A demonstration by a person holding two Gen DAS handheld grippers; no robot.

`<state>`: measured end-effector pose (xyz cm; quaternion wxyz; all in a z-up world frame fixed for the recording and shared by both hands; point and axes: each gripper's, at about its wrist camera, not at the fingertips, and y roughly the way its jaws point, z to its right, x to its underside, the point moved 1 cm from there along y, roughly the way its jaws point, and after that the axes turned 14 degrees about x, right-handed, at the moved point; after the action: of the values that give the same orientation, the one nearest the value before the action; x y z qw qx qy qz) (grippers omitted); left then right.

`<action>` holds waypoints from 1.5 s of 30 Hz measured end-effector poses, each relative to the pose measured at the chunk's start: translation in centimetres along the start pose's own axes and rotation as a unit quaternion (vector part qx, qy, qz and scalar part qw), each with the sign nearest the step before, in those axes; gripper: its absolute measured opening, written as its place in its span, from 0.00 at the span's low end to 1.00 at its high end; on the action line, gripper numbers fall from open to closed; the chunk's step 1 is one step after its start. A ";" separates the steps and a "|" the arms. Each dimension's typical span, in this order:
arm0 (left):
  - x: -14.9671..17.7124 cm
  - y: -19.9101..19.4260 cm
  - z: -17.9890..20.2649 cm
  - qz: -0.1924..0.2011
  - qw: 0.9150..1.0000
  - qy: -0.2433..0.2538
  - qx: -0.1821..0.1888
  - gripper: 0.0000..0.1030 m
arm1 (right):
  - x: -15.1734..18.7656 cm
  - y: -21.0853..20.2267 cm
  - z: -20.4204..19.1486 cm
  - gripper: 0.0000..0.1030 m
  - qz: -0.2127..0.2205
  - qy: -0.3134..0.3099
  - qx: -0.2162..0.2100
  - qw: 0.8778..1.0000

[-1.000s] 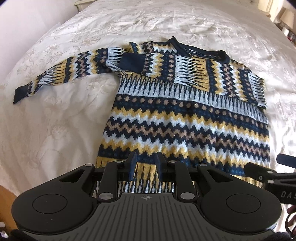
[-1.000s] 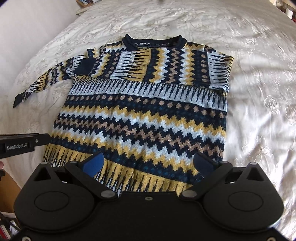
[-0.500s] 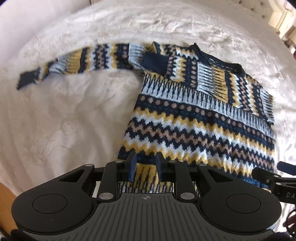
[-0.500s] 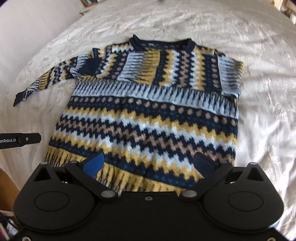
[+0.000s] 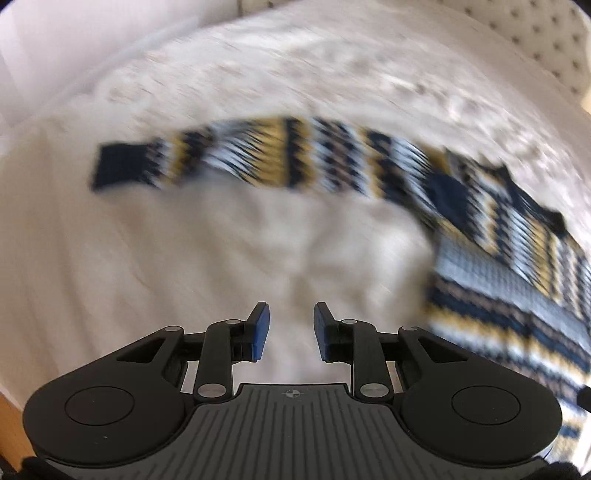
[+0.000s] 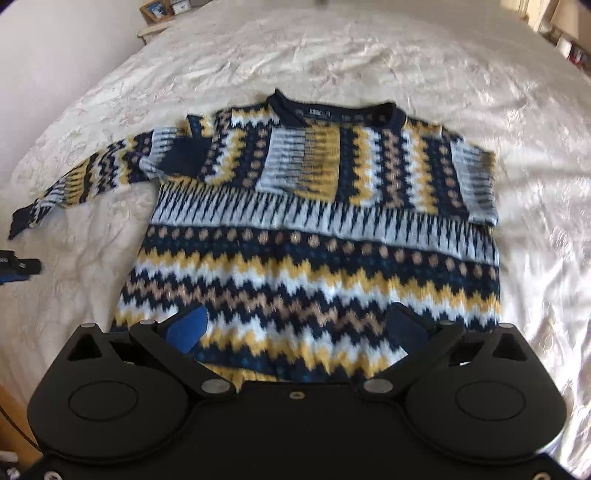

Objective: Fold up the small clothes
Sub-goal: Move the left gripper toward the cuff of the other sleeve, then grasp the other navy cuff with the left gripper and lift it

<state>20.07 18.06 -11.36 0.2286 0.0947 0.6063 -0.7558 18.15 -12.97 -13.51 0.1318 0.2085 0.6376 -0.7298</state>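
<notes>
- Since a second ago your left gripper (image 5: 289,334) has slid leftward off the sweater's hem; its blue pads now hang over bare bedspread, and its jaws have just been opening a little, with nothing between them.
- Your right gripper (image 6: 297,328) has crept a bit farther over the lower body of the sweater (image 6: 314,236), its fingers spread wide and gripping nothing.
- You have the patterned knit sweater lying flat, front up, on the bed, neck at the far end and hem at the near end, under the right gripper.
- Its right sleeve is folded across the chest; its left sleeve (image 5: 258,158) stretches out to the left over the cover, dark cuff at the far left end. In your left wrist view that sleeve is blurred and lies well beyond the fingertips.
- Under everything you have a cream bedspread (image 6: 424,70) with a faint floral weave, creased and sunlit on the right side.
- A pale wall (image 6: 55,48) runs along the left of the bed.
- At the far left corner sits a small stand with framed items (image 6: 162,11), too small to read.
- A tufted pale headboard (image 5: 546,37) shows at the far right in the left wrist view.
- Wooden floor (image 5: 11,421) shows at the near left edge.
</notes>
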 end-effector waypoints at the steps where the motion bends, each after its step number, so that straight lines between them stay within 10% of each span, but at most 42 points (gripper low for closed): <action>1: -0.9 0.2 -1.1 0.005 1.000 -0.004 -0.002 0.25 | -0.3 -0.1 -0.5 0.99 0.003 0.002 0.008 1.000; 19: -9.2 5.5 -17.2 0.057 0.985 -0.164 0.018 0.25 | -3.7 0.1 -6.7 0.99 -0.005 -0.002 0.051 0.999; 41: -9.7 7.6 -20.3 0.106 0.956 -0.268 0.060 0.26 | -5.2 1.1 -8.9 0.99 -0.015 -0.029 0.030 0.999; 45: -10.4 6.2 -19.2 0.136 0.958 -0.250 0.037 0.07 | -5.3 1.1 -8.3 0.99 -0.014 -0.021 0.030 0.999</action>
<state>29.46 37.83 -17.19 0.4702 -0.0074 0.4824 -0.7390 24.48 -5.37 -12.77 0.1284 0.1883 0.6152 -0.7547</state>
